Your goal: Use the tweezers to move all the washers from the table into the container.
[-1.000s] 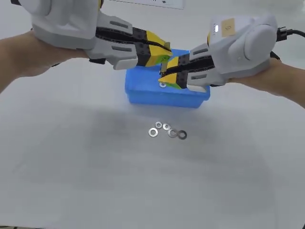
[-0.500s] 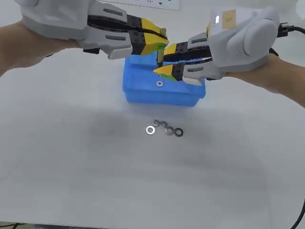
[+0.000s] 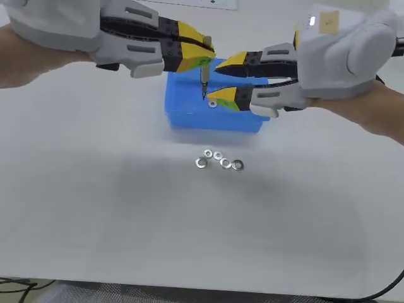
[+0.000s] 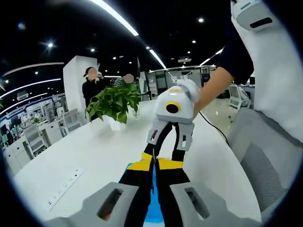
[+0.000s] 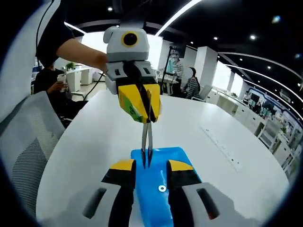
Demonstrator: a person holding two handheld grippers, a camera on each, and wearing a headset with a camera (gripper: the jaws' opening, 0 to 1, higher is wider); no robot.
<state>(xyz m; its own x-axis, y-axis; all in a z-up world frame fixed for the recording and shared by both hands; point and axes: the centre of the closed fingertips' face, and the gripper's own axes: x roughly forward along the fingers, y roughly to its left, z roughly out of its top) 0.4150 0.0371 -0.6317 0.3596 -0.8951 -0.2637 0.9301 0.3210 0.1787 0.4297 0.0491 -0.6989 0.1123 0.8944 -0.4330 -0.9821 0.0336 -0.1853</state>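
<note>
Now our left gripper pinches the tweezers upright, tips down over the blue container, while our right gripper faces those tips, jaws spread. One washer lies inside. Perhaps five washers cluster on the table, just our side of the container, below the tips.

We're in a big open-plan office here: a long white conference table with a socket strip set into it, and a grey mesh office chair right alongside. Overhead, a black ceiling with bright strip lights and small spotlights. There's a leafy potted plant on the table, a white column, desks and chairs beyond, and people standing in the background.
</note>
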